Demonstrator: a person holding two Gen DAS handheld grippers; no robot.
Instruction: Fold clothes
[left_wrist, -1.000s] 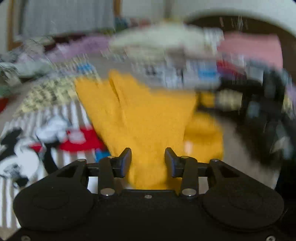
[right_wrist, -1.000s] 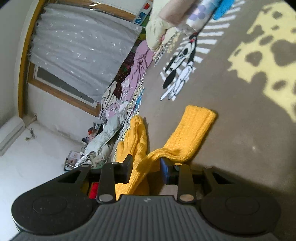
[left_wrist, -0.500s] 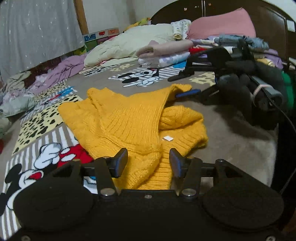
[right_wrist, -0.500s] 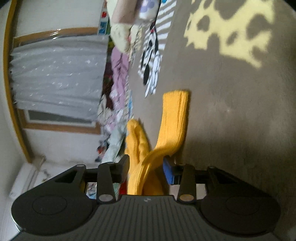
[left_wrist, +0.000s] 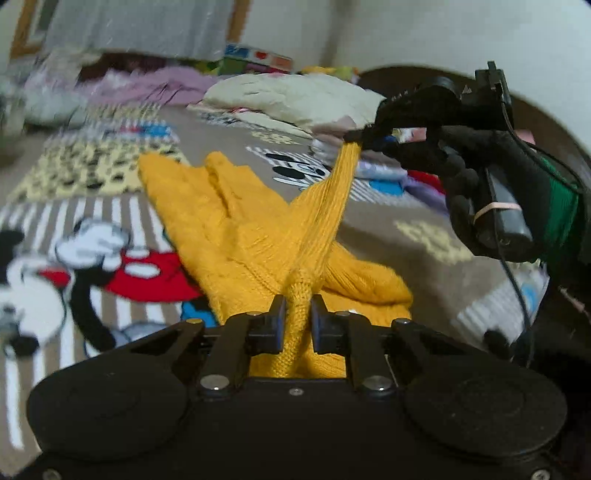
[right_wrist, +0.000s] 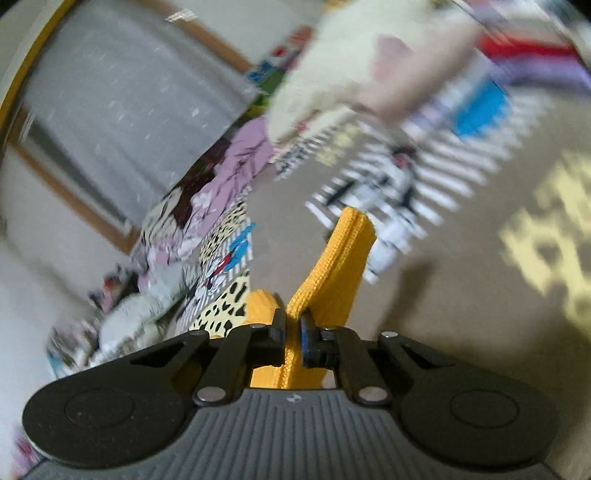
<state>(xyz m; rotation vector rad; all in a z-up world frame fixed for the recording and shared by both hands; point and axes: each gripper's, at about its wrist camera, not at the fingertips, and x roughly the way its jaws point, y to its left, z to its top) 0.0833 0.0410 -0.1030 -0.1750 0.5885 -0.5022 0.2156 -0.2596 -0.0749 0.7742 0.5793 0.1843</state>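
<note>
Above cartoon-print bedspread (left_wrist: 110, 236): left gripper (left_wrist: 298, 314) clamped on yellow sweater (left_wrist: 236, 229) hem; right gripper (right_wrist: 292, 325) pinching raised, taut fabric.

both views are lit by soft, dim indoor light with no glare, and the fisheye lens bends the room into a curve with dark corners at the frame edges. the right wrist view is smeared by motion blur across its upper half and right side, sharp only at the bottom centre. in the left wrist view the left side and top are soft, with faint shadow under the yellow sweater (left_wrist: 255, 236).
</note>
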